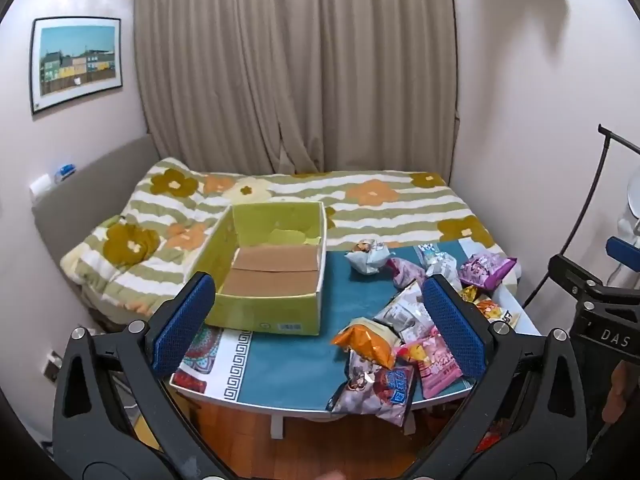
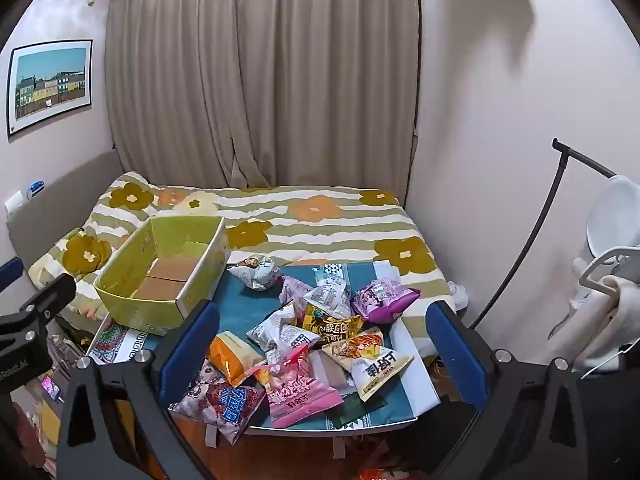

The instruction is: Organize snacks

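An empty yellow-green cardboard box (image 1: 272, 276) (image 2: 160, 280) sits on the left of a small blue-topped table (image 1: 288, 360) (image 2: 240, 308). Several snack packets lie piled on the table's right side: an orange one (image 1: 366, 342) (image 2: 232, 356), a pink one (image 1: 434, 362) (image 2: 296, 392), a purple one (image 1: 486, 270) (image 2: 380, 298) and a white crumpled one (image 1: 368, 258) (image 2: 258, 272). My left gripper (image 1: 320, 328) hangs open above the table's near edge, holding nothing. My right gripper (image 2: 322, 354) is open too, held above the pile without touching it.
A bed with a flowered, striped cover (image 1: 360, 200) (image 2: 320, 216) stands right behind the table. Beige curtains (image 1: 296, 64) hang at the back. A black stand (image 2: 536, 240) and white clothes on a hanger (image 2: 608, 304) are at the right. Wooden floor (image 1: 320, 440) lies below.
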